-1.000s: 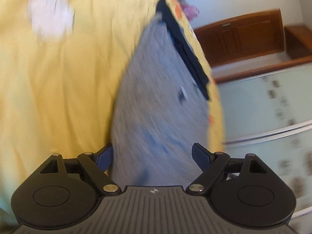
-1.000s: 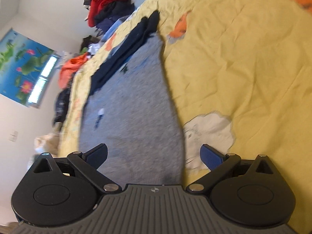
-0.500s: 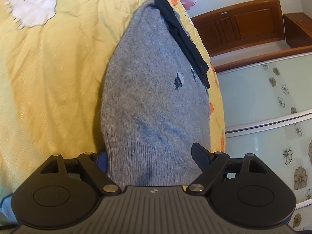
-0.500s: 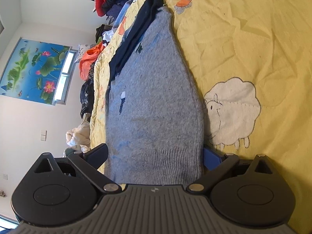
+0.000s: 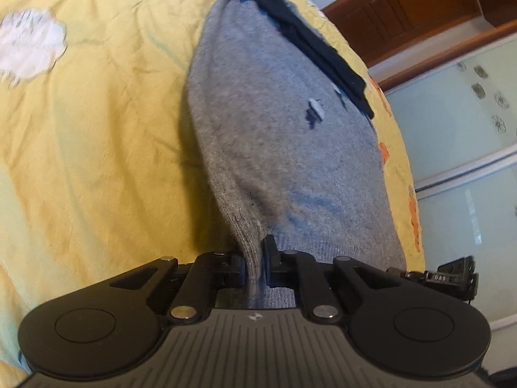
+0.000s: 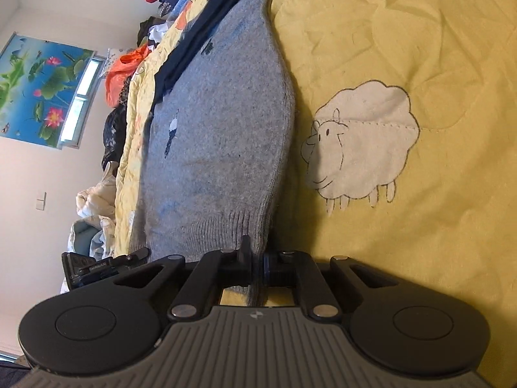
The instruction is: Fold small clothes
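The grey knit sweater (image 6: 223, 123) is showing small navy-and-white motifs and a navy collar band. The yellow bedspread (image 6: 404, 32) is displaying a white sheep patch (image 6: 365, 135) and orange appliqués, while the black tools (image 5: 257, 265) are showing blue pads.

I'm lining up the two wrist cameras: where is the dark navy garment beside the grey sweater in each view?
Left wrist: the navy garment runs along the grey sweater's upper right edge, top centre.
Right wrist: the navy garment lies along the grey sweater's upper left edge, top centre-left.
Shared landmark: the small navy-and-white motif on the sweater.
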{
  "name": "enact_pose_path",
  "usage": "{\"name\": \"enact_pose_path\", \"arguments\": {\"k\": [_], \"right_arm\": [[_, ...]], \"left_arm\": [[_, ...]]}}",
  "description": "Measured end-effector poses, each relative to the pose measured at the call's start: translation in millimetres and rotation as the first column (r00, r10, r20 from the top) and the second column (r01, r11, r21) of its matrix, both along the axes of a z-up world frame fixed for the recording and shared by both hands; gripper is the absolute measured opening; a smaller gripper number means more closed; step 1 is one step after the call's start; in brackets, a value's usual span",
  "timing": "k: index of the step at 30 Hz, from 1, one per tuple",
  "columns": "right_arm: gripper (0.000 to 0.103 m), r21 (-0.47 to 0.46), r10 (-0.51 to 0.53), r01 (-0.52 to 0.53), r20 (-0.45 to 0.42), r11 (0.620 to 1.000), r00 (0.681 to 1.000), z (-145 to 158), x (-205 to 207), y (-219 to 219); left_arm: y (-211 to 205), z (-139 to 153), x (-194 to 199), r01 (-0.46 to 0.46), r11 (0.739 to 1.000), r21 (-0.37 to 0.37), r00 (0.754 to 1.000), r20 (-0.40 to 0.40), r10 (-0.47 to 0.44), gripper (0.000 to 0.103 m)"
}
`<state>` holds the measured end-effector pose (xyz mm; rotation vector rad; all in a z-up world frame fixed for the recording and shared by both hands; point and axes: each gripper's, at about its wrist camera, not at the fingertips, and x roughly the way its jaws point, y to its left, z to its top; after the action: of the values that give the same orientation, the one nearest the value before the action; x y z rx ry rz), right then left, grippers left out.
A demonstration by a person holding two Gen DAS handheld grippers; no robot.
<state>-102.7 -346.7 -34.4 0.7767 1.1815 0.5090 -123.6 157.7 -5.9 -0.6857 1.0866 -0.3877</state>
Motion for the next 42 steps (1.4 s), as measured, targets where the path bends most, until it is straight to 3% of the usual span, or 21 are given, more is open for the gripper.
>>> {"name": "enact_pose_path", "arguments": {"k": [7,15,18,19,20,21,22,24,27,28,32,33,35,37,38,39,42], "right_arm": [[0.013,0.055,-0.010,0.006,0.059,0.998,0.998,20.2,9.1,-5.8],[0.013,0.286,-0.166,0.103,0.209,0.953,0.964,58.1,80.5,-14.2],[0.013,0.309,-0.207,0.123,0.255,0.943,0.945,69.1,124.0,-8.9],[0.013,0.303,-0.206,0.123,0.256,0.945,0.945,71.1,137.2,-6.7],[0.013,0.295,-0.194,0.115,0.256,0.949,0.947,73.5,148.8,-3.4],[0.013,0.279,-0.174,0.099,0.260,0.955,0.950,75.2,156.5,-0.2],[0.013,0.262,-0.154,0.084,0.260,0.961,0.953,76.1,160.9,2.2],[0.013,0.240,-0.125,0.063,0.252,0.969,0.960,73.1,160.6,4.2],[0.013,0.218,-0.118,0.073,0.202,0.973,0.972,59.3,148.0,2.0],[0.013,0.211,-0.121,0.081,0.185,0.974,0.975,53.6,143.5,0.4],[0.013,0.199,-0.153,0.125,0.129,0.972,0.980,34.5,128.5,-8.3],[0.013,0.198,-0.157,0.131,0.124,0.971,0.980,33.1,126.7,-9.3],[0.013,0.200,-0.157,0.129,0.127,0.971,0.979,33.3,124.4,-8.1],[0.013,0.203,-0.146,0.117,0.134,0.972,0.980,35.6,123.9,-4.3],[0.013,0.203,-0.141,0.111,0.136,0.973,0.981,36.2,124.8,-2.6],[0.013,0.200,-0.135,0.105,0.139,0.974,0.981,37.3,125.0,-0.7],[0.013,0.200,-0.126,0.096,0.142,0.975,0.982,38.9,126.6,3.1]], "left_arm": [[8.3,30.4,10.4,0.001,0.998,-0.056,0.995,0.100,0.004,0.009],[21.2,77.4,85.0,-0.003,0.988,-0.152,0.961,0.273,0.045,0.009],[11.8,93.4,122.4,0.021,0.997,-0.071,0.948,0.318,0.002,0.009],[4.6,99.4,128.6,0.027,0.999,0.020,0.938,0.345,-0.032,0.009],[-7.8,106.9,131.0,0.026,0.986,0.167,0.922,0.378,-0.088,0.009],[-23.4,112.0,128.9,0.026,0.946,0.323,0.899,0.406,-0.164,0.010],[-39.4,113.6,124.3,0.044,0.891,0.451,0.872,0.418,-0.255,0.011],[-63.0,108.8,106.7,0.096,0.792,0.603,0.802,0.425,-0.420,0.013],[-87.4,89.8,76.1,0.189,0.683,0.705,0.701,0.390,-0.597,0.014],[-91.7,81.0,68.8,0.240,0.653,0.719,0.677,0.358,-0.643,0.014],[-103.9,54.2,63.3,0.366,0.551,0.750,0.638,0.229,-0.735,0.014],[-105.3,51.5,63.7,0.366,0.531,0.764,0.633,0.214,-0.744,0.015],[-105.1,50.4,66.2,0.375,0.520,0.768,0.631,0.200,-0.750,0.022],[-103.6,53.2,68.1,0.405,0.524,0.749,0.622,0.194,-0.758,0.045],[-103.2,54.5,68.2,0.408,0.526,0.746,0.620,0.196,-0.759,0.073],[-103.7,55.0,69.0,0.401,0.528,0.748,0.615,0.208,-0.761,0.085],[-106.2,53.4,70.3,0.414,0.521,0.747,0.599,0.207,-0.774,0.083]]}}
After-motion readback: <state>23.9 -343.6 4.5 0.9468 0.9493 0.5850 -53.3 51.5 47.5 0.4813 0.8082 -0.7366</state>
